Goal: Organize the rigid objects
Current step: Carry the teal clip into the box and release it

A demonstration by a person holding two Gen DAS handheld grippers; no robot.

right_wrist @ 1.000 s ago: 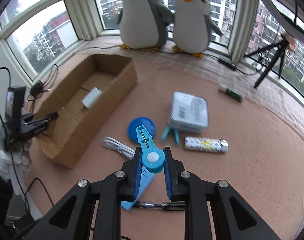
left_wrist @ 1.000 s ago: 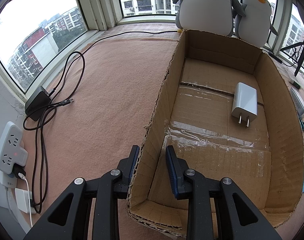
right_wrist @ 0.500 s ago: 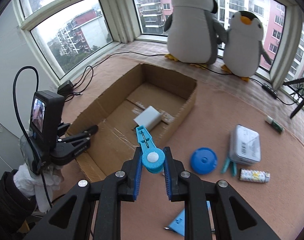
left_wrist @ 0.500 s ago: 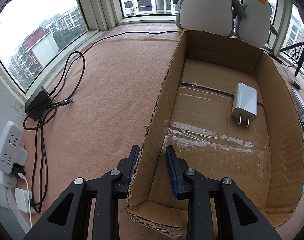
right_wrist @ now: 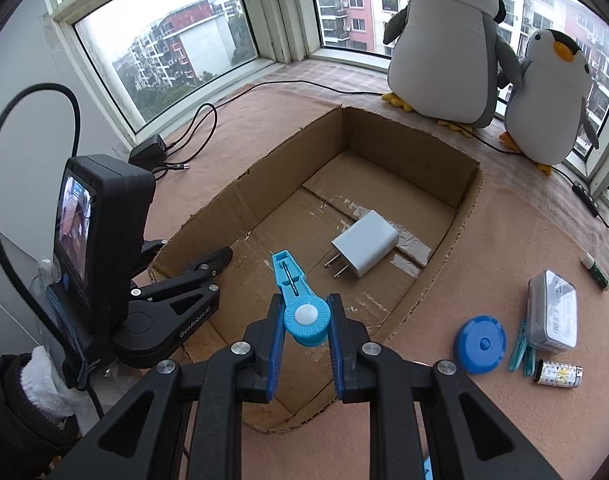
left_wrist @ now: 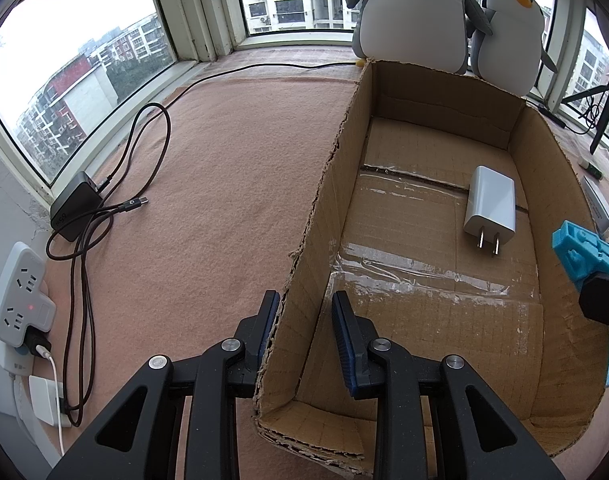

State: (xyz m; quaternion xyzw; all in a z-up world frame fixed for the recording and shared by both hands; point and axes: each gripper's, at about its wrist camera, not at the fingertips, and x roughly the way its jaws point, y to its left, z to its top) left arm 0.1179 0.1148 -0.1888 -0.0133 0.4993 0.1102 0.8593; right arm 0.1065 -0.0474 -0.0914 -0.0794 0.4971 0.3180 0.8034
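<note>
The right gripper (right_wrist: 304, 322) clamps a blue plastic tool (right_wrist: 300, 300) above the cardboard box (right_wrist: 470, 200), where a white charger (right_wrist: 364, 248) lies. The left gripper (left_wrist: 304, 320) straddles the box's left wall, not pinching it. Only the right wrist view shows the blue tape measure (right_wrist: 480, 344) and tin (right_wrist: 552, 316) outside.

Both handheld grippers, the left gripper (left_wrist: 305, 334) and the right gripper (right_wrist: 304, 346), are matte black plastic frames with silver round screws and blue ribbed fingers (right_wrist: 274, 354). A black camera unit with lit screen (right_wrist: 98, 232) tops the left one, trailing a black cable (right_wrist: 32, 96); a white-gloved hand in a dark sleeve (right_wrist: 32, 392) shows.
</note>
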